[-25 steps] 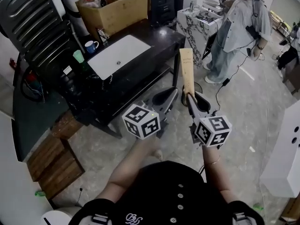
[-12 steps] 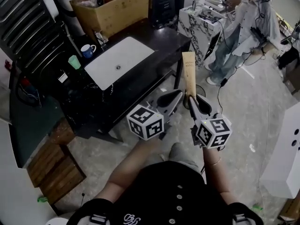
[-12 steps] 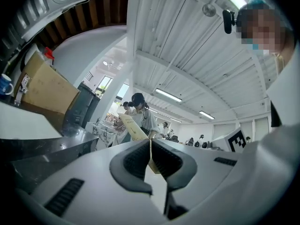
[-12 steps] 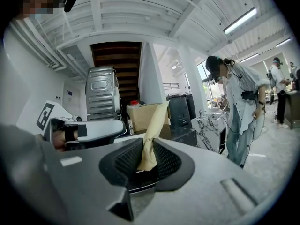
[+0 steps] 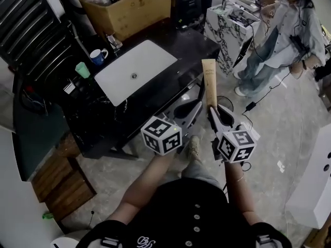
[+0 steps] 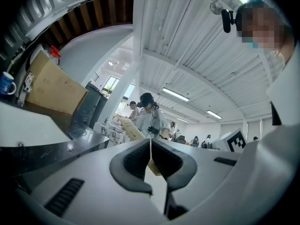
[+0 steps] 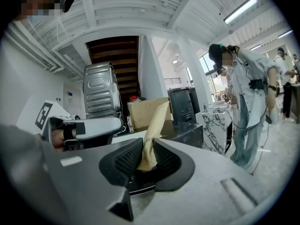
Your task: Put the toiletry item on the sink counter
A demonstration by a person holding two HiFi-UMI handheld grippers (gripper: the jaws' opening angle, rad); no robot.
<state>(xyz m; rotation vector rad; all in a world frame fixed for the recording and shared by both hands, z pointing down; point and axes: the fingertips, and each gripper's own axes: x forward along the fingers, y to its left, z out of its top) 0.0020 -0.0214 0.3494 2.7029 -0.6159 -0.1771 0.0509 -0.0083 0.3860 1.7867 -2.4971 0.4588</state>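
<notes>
Ahead, one sink counter is carrying one blue mug. Your right gripper is clamping one tan tube, short of the counter. Only the left gripper view is showing your left gripper pressing its jaws together, empty.

Two hand-held grippers; one tube; one mug

Sink counter with mug, cup

I see tube: tan, matt, creased soft plastic. Counter: glossy black. Sink basin: smooth white. Far box: matt cardboard. Near-left crates: rough wood. Right gripper shell: matt grey plastic.
</notes>
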